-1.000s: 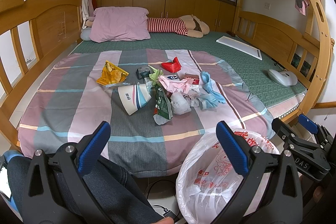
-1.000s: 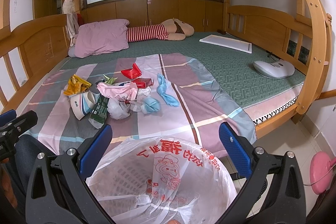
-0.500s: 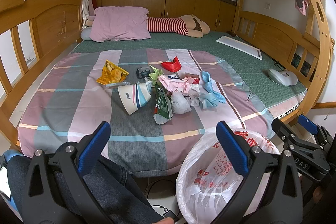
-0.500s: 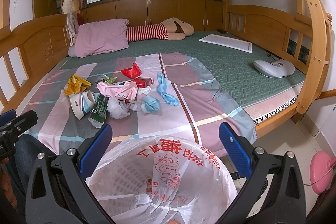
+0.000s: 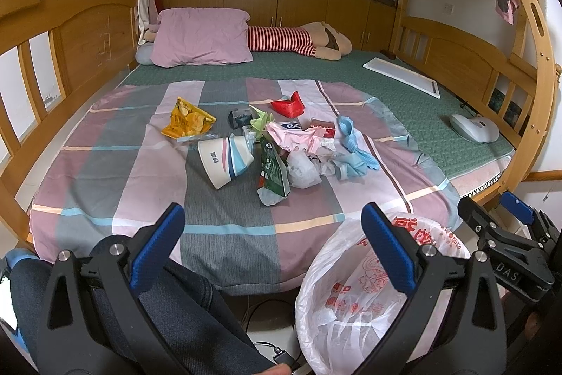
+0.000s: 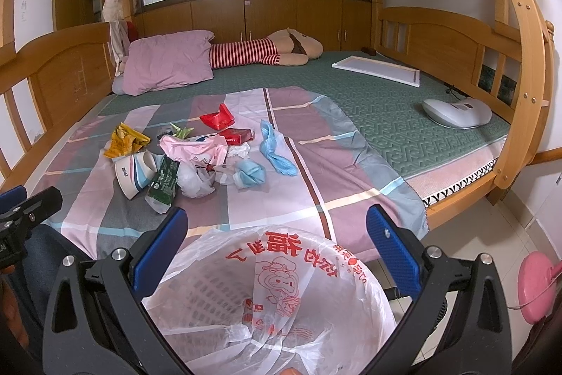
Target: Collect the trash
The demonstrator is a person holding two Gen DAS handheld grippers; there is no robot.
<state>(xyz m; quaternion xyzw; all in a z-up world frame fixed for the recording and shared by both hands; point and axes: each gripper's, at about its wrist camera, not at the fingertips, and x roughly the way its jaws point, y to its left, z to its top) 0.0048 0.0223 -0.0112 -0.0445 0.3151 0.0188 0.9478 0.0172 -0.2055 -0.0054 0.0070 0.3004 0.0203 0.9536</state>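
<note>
A pile of trash lies on the striped sheet point(image 5: 140, 164): a yellow snack bag point(image 5: 186, 122), a paper cup point(image 5: 224, 160), a green wrapper point(image 5: 272, 167), a pink bag point(image 5: 298, 137), a red wrapper point(image 5: 289, 105) and blue cloths point(image 5: 351, 146). The cup point(image 6: 135, 173) and blue cloth point(image 6: 275, 152) also show in the right wrist view. A bin lined with a white plastic bag point(image 6: 274, 297) stands on the floor at the bed's foot, also in the left wrist view point(image 5: 354, 287). My left gripper point(image 5: 272, 248) is open and empty, short of the bed. My right gripper point(image 6: 275, 246) is open and empty above the bin.
A pink pillow point(image 5: 202, 36) and striped plush toy point(image 5: 298, 39) lie at the bed's head. A white board point(image 5: 400, 76) and a grey device point(image 5: 474, 127) lie on the green mat at right. Wooden rails line both sides. A person's leg point(image 5: 175, 304) is at lower left.
</note>
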